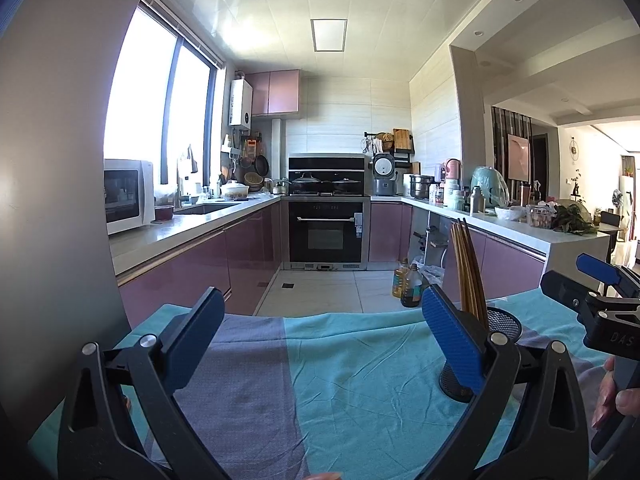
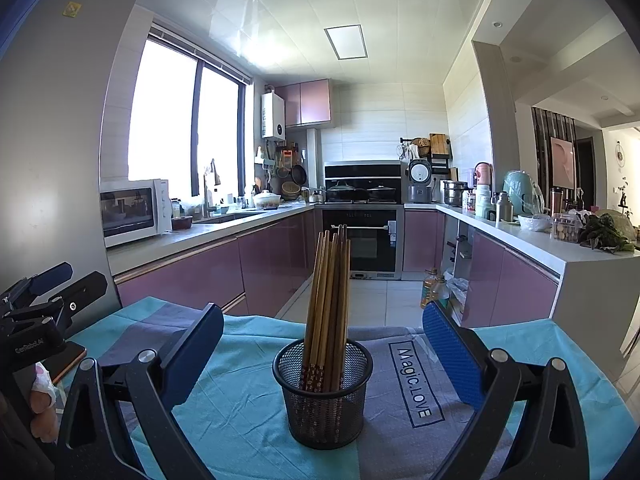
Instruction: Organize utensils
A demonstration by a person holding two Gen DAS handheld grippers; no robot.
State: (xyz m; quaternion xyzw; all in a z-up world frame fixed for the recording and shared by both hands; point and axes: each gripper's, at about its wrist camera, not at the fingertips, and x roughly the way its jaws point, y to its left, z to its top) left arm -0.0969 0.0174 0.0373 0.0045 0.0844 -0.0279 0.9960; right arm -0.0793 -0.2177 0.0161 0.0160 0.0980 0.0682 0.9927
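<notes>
A black mesh holder stands upright on the teal and grey cloth. Several wooden chopsticks stand bundled inside it, tips up. My right gripper is open and empty, its fingers either side of the holder and a little short of it. My left gripper is open and empty over the cloth. In the left wrist view the holder and chopsticks sit behind my right finger. The right gripper shows at the right edge there.
The cloth covers a table whose far edge faces a kitchen aisle. Oil bottles stand on the floor beyond. A grey fridge wall rises close on the left. A phone lies on the cloth's left edge.
</notes>
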